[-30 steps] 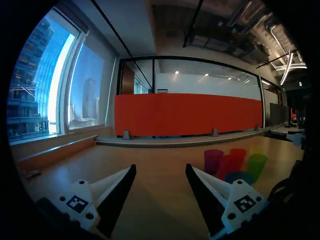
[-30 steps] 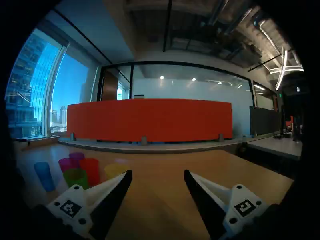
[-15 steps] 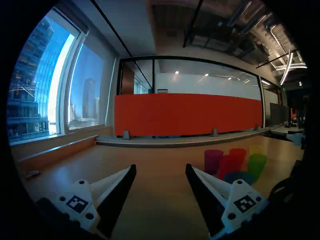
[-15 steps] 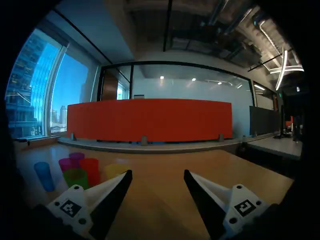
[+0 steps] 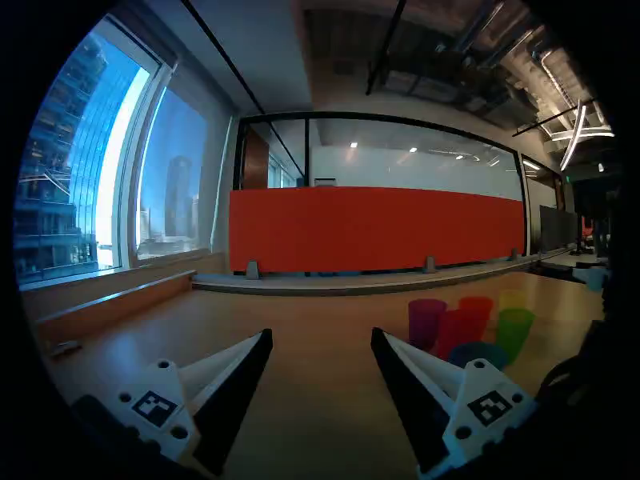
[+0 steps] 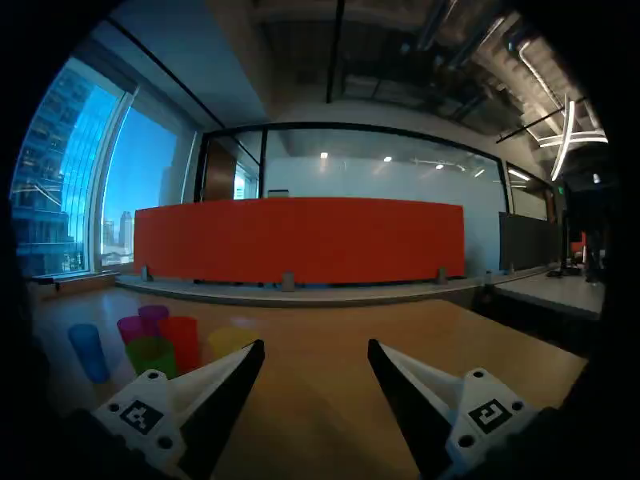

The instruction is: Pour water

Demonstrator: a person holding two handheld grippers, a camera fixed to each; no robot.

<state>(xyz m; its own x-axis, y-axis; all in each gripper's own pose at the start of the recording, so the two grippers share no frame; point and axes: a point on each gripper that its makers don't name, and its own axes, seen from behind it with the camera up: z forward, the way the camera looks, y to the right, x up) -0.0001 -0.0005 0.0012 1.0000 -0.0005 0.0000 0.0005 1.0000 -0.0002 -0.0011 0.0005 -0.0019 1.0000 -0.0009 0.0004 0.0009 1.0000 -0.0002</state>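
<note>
Pre-grasp stage, nothing picked up yet. Left gripper (image 5: pixel 321 333) has jaws wide open and empty over the table (image 5: pixel 320 416); right gripper (image 6: pixel 316 345) is the same. Cups (image 5: pixel 460 330) sit at 4 o'clock in left gripper view and 8 o'clock in right gripper view (image 6: pixel 182 340), w/ a blue cup (image 6: pixel 86 352) just apart. Can't tell which holds water. Next, I judge: swing in and close on one cup. They're packed tight, so neighbours crowd the fingers. Divider (image 5: pixel 376 228) at 12 o'clock is well clear.

An open-plan office, high up: a long pale wooden desk (image 5: pixel 320 332) ends at 12 o'clock in a low orange partition panel (image 5: pixel 376 228), a glass-walled room (image 5: pixel 416 164) behind it. Tall windows (image 5: pixel 164 144) at 9 o'clock face towers (image 5: pixel 52 192); at 1 o'clock, bare ceiling ducts (image 5: pixel 472 68) and white strip lights (image 5: pixel 578 132).
</note>
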